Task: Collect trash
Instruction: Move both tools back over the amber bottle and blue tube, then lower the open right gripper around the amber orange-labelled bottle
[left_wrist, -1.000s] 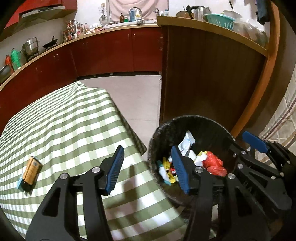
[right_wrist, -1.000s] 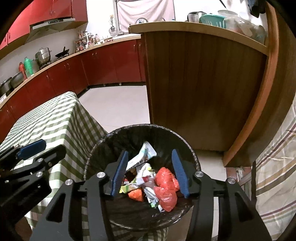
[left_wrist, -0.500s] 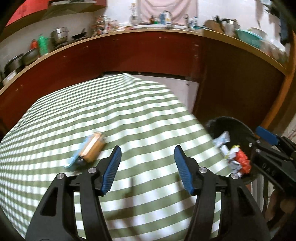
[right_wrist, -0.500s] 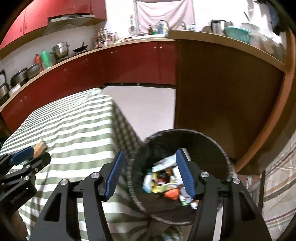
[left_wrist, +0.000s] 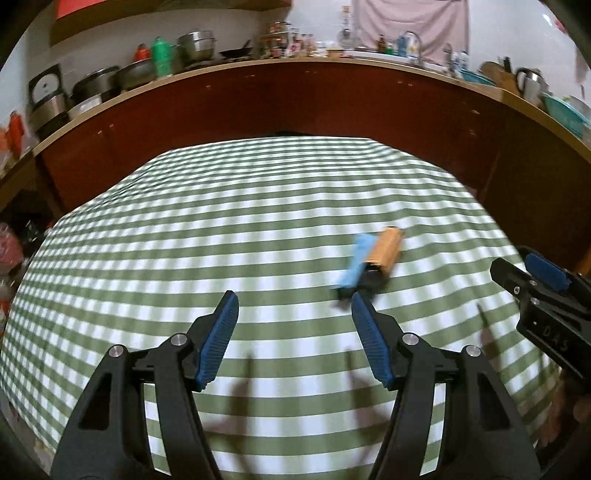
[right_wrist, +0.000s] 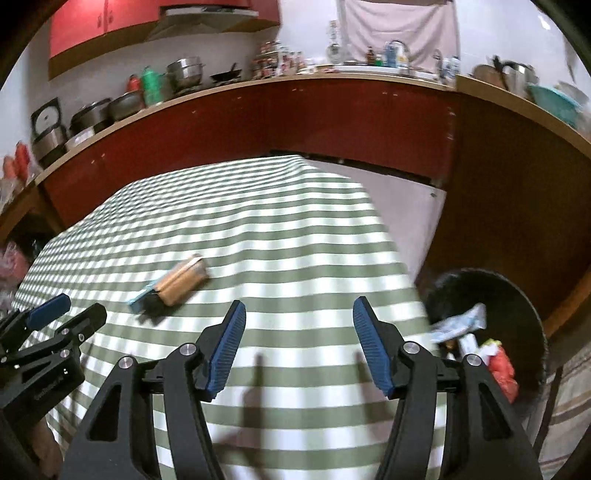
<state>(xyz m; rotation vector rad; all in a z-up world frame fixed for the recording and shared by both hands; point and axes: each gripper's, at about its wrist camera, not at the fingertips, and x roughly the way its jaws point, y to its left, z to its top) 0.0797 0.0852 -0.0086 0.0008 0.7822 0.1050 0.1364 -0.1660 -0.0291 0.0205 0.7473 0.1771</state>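
An orange and blue wrapper (left_wrist: 373, 260) lies on the green checked tablecloth (left_wrist: 236, 229); it also shows in the right wrist view (right_wrist: 175, 282). My left gripper (left_wrist: 293, 317) is open and empty, hovering just near and left of the wrapper. My right gripper (right_wrist: 297, 326) is open and empty above the table's near right part. A black bin (right_wrist: 517, 295) lined with a black bag stands off the table's right edge, holding several wrappers and red trash (right_wrist: 500, 369).
Red kitchen cabinets (left_wrist: 295, 107) with pots and bottles on the counter curve behind the table. A wooden counter wall (right_wrist: 517, 184) stands behind the bin. Floor shows between table and cabinets. The right gripper shows at the right of the left wrist view (left_wrist: 543, 291).
Both grippers have swung left, away from the bin and over the table. The wrapper now lies close ahead of the left gripper. The bin has slid to the right edge.
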